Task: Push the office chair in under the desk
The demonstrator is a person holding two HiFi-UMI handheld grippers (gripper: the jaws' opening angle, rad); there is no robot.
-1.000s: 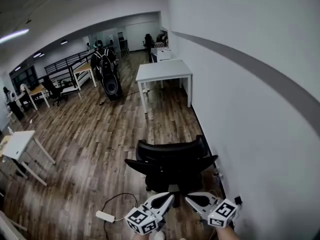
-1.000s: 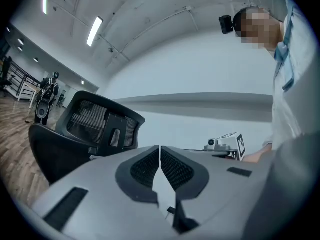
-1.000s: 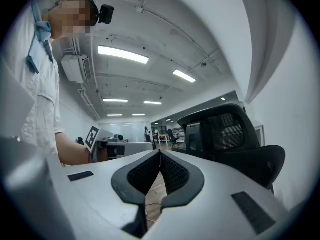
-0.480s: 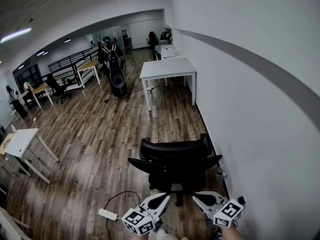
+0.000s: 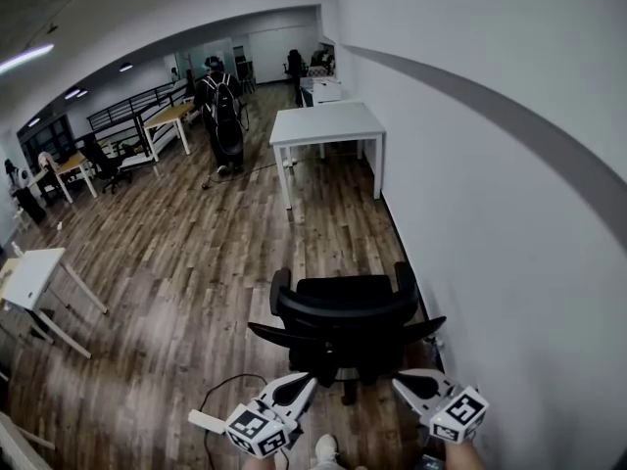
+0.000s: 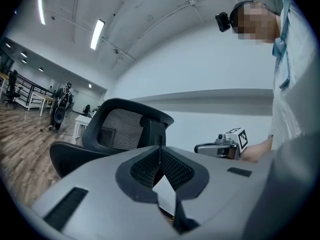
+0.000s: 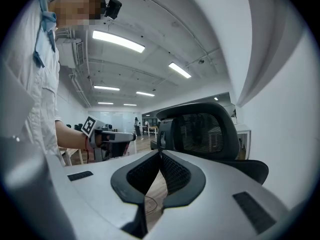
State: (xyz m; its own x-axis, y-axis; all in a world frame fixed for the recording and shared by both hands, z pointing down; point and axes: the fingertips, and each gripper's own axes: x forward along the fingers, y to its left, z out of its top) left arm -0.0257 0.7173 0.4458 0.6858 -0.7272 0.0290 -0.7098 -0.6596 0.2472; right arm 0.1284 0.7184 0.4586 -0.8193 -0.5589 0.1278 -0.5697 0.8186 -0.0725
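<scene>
Down at the bottom edge of the head view, we hold both grippers low and roughly level, side by side, pointing away from us. The left gripper (image 5: 306,382) sits just left of centre with its marker cube turned toward us. In its own view the jaws are pressed together with nothing between them. The right gripper (image 5: 402,382) sits right of centre, angled slightly inward, and its jaws are likewise closed on nothing. A white power strip (image 5: 206,422) lies on the wood floor (image 5: 196,262) at the lower left, just beside the left gripper, with a dark cable (image 5: 230,388) looping from it.

Just beyond the two tips stands the black office chair (image 5: 345,311), at lower centre, close to the white wall (image 5: 490,213) on the right, its mesh backrest facing us. Both gripper views show the backrest ahead of the closed tips, near them, and neither gripper appears to touch it. Farther up the frame, at upper centre and well apart from the chair, the white desk (image 5: 323,125) stands against the same wall.
</scene>
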